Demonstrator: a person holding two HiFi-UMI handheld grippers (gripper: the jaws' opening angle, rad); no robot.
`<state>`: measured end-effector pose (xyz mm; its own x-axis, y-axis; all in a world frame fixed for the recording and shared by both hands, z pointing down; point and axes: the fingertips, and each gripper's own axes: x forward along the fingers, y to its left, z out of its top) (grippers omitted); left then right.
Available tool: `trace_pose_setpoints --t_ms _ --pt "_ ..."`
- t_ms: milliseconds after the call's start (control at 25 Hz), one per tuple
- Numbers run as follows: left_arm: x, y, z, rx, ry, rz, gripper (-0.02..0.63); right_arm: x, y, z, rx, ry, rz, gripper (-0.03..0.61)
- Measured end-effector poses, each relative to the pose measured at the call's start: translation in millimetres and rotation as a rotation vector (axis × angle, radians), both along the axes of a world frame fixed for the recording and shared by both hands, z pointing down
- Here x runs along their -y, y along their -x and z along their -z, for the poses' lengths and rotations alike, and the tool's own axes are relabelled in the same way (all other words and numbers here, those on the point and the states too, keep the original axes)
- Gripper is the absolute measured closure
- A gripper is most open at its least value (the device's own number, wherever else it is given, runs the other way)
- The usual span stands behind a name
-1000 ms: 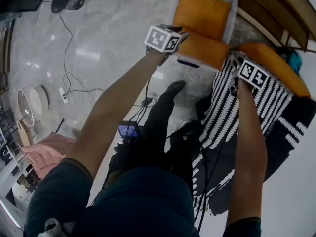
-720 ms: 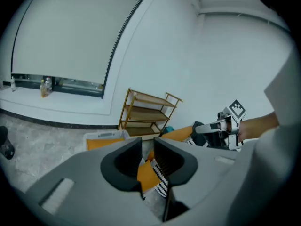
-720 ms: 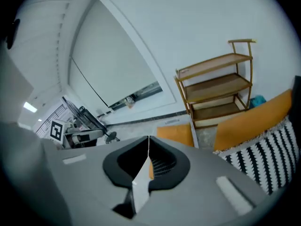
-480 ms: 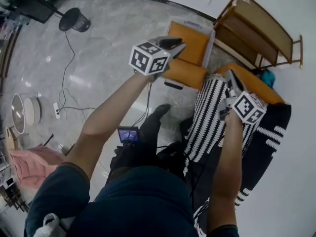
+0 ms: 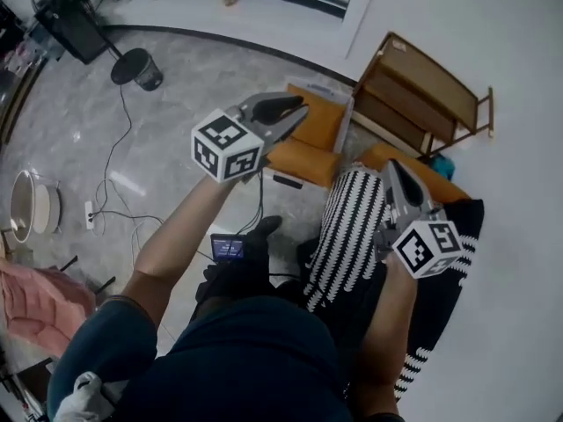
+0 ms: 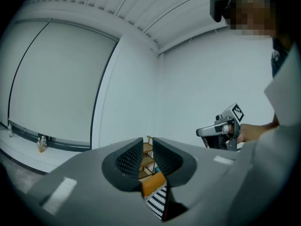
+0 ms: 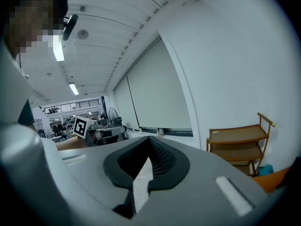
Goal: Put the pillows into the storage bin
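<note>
A white storage bin [image 5: 348,112] stands on the floor with an orange pillow [image 5: 318,123] inside it. A second orange pillow [image 5: 302,160] lies across its near edge. Right of it stands a black-and-white striped pillow [image 5: 345,236], with another orange pillow [image 5: 420,176] behind it. My left gripper [image 5: 302,109] hovers above the bin; its jaws are closing, a thin gap is left [image 6: 147,147] and nothing is in it. My right gripper [image 5: 392,167] is raised over the striped pillow's top, shut and empty [image 7: 149,144].
A wooden shelf unit [image 5: 424,88] stands against the wall behind the bin. A dark striped blanket [image 5: 449,297] lies at the right. Cables [image 5: 110,161], a black bucket [image 5: 139,67] and a small screen [image 5: 229,248] are on the marble floor to the left.
Both grippers have lifted up and back from the pillows. The right gripper came off the striped pillow's top and went shut. The left jaws narrowed.
</note>
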<state>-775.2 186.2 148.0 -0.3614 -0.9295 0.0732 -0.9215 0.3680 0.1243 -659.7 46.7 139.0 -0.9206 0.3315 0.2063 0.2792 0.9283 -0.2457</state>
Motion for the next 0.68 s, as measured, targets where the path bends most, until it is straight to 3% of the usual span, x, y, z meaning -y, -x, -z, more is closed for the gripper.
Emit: trace_pose_setpoints --t_ms 320,680 --pt "-28.9 -116.0 68.1 0.138 -0.030 0.044 0.554 -17.8 -104.5 50.2 0.095 -0.051 0.039 0.569" --pt "-31.9 -207.7 88.5 0.163 -0.056 0.052 0.554 -13.3 -190.7 65.1 0.130 -0.055 0.031 0.569"
